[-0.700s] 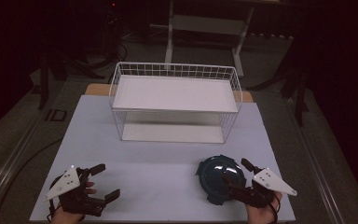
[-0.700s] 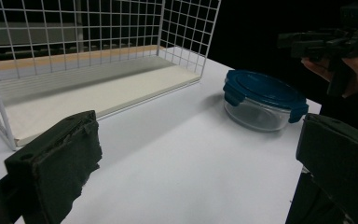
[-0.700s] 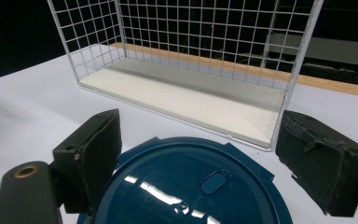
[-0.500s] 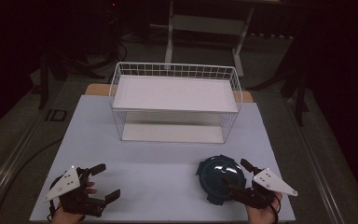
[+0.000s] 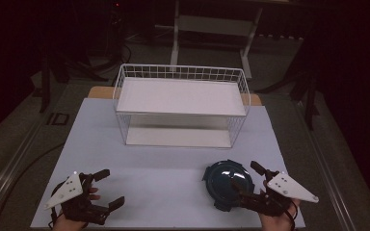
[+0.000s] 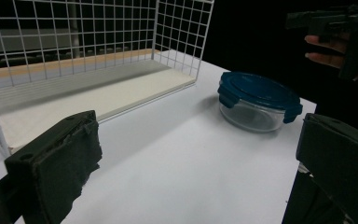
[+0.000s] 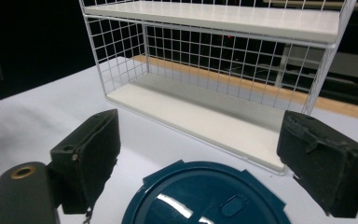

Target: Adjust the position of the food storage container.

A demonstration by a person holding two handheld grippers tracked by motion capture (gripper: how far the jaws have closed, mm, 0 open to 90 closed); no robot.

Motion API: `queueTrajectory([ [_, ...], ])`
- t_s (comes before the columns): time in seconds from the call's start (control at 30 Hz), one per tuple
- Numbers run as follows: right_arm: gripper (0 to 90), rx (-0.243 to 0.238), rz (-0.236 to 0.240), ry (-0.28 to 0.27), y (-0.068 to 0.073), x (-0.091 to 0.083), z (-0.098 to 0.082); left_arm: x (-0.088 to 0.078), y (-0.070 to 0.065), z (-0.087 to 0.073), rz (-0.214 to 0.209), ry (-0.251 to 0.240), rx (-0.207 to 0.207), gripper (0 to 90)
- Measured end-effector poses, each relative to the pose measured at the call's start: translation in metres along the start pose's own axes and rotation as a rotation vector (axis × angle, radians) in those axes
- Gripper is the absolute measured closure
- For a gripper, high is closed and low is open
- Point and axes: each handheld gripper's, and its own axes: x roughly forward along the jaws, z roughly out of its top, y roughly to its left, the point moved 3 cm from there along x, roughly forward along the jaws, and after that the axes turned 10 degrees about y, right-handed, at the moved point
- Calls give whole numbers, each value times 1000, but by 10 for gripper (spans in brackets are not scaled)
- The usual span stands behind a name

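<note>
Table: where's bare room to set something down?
Bare patches: the table between the wire rack and the left claw, and both rack shelves. Crowded: the front right, where the open right claw flanks the lidded container.

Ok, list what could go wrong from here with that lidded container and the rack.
1. The right hand-held gripper has open jaws straddling the blue-lidded glass container; closing on the smooth lid could let it slip.
2. The container sits near the table's front edge; a nudge might push it off.
3. Lifting it toward the white wire rack, it could strike the wire front.
</note>
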Motion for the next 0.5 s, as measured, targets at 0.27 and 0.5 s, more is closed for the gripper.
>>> queueTrajectory([
  [0.27,105,31,36,55,-12,0,14,0,0,0,-11,-2,-5,0],
  [0.5,206,36,63,113,-19,-1,5,0,0,0,-17,-3,-4,0],
])
